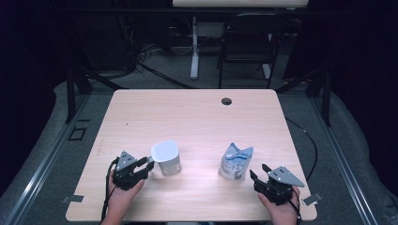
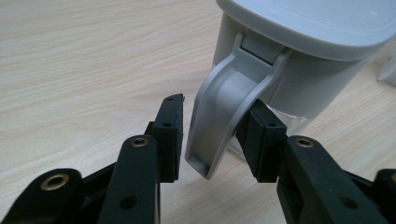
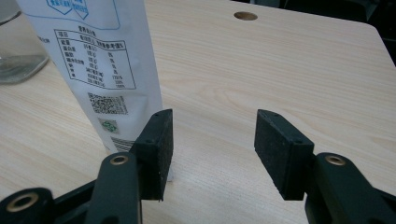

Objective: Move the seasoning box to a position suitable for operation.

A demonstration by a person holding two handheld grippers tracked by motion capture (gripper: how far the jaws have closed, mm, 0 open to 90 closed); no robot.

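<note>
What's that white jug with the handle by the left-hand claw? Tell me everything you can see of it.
The jug stands upright on the wooden table, near its front left. It looks like plastic: a pale grey-white lid, a clear lower body, and a curved grey handle hinged under the lid. The left gripper has its black jaws either side of that handle; the far pad looks to touch it, the near pad stands just clear.

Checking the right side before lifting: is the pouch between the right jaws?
No, the printed pouch stands outside the left jaw; bare table shows between them.
</note>
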